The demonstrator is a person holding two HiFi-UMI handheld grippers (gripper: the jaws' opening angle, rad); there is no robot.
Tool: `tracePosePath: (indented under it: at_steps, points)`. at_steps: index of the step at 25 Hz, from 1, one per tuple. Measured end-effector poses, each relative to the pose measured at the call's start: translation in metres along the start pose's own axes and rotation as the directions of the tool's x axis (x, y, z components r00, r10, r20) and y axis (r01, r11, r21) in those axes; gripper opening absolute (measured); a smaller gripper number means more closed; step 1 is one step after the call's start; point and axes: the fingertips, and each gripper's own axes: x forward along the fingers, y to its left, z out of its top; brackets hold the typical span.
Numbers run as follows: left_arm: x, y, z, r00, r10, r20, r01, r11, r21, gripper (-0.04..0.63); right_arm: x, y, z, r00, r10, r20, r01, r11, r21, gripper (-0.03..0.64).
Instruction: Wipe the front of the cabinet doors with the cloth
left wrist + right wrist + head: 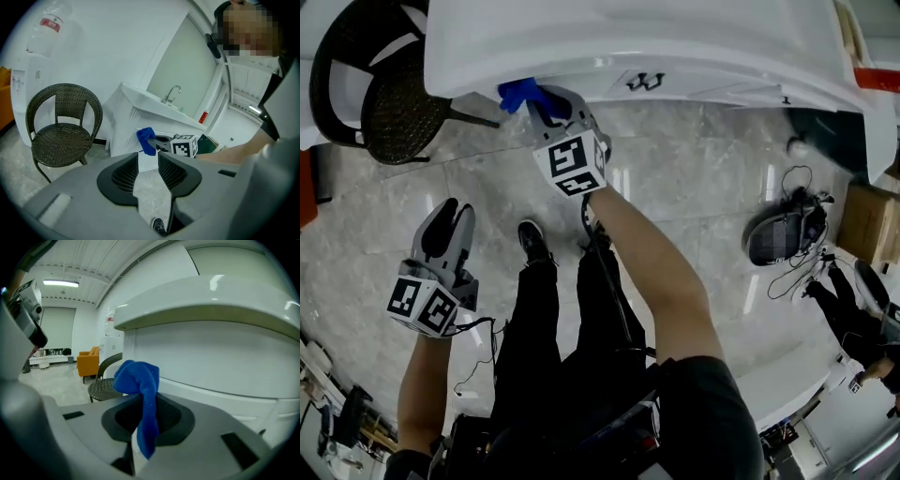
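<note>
Blue cloth (140,380): clamped between the jaws of the right gripper (144,411); a bunched end sticks out past the jaw tips, and a narrow tail hangs back down through the gap.
Right gripper: closed on the cloth, held up close to the front of the white cabinet (211,357), just under its overhanging top.
Cloth against cabinet: in the head view the blue cloth (520,94) sits at the edge of the cabinet's white top (675,47), ahead of the right gripper (546,101); whether it touches the door front cannot be told.
Left gripper (148,164): jaws a little apart with nothing between them, only floor showing through the gap.
Left gripper position: in the head view the left gripper (453,217) is low over the grey marble floor (694,187), well apart from the cloth and cabinet.
Dark wicker chair (384,103): stands on the floor beside the cabinet's left end.
</note>
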Motion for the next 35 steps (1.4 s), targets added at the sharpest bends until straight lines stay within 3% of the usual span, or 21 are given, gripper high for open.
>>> tracePosePath:
  at_steps: [5,12,17,21,26,30,35]
  points:
    - [0.032,-0.025,-0.005,0.999,-0.039,-0.007,0.039,0.999,-0.013,0.132,-0.037,-0.076,-0.019,0.991,-0.125,-0.046,0.127,0.991,0.041,0.057]
    - [0.081,-0.082,-0.006,0.992,-0.116,-0.043,0.115,0.993,-0.017,0.132,-0.083,-0.145,-0.048,0.973,-0.214,-0.092,0.223,0.969,0.106,0.057]
    - [0.1,-0.103,-0.01,0.991,-0.128,-0.045,0.127,0.991,-0.04,0.132,-0.121,-0.192,-0.069,0.95,-0.289,-0.116,0.306,0.937,0.171,0.057]
    - [0.105,-0.109,-0.014,0.99,-0.135,-0.049,0.133,0.99,-0.05,0.132,-0.149,-0.216,-0.082,0.923,-0.361,-0.135,0.384,0.891,0.243,0.057]
    - [0.095,-0.101,-0.02,0.991,-0.125,-0.039,0.123,0.991,-0.061,0.132,-0.158,-0.195,-0.084,0.924,-0.363,-0.12,0.382,0.863,0.33,0.057]
    - [0.072,-0.078,-0.021,0.995,-0.1,-0.023,0.098,0.992,-0.075,0.132,-0.134,-0.141,-0.073,0.948,-0.303,-0.099,0.318,0.879,0.356,0.057]
    - [0.034,-0.033,-0.024,0.997,-0.072,-0.027,0.069,0.994,-0.082,0.132,-0.074,-0.052,-0.061,0.982,-0.165,-0.095,0.189,0.913,0.362,0.057]
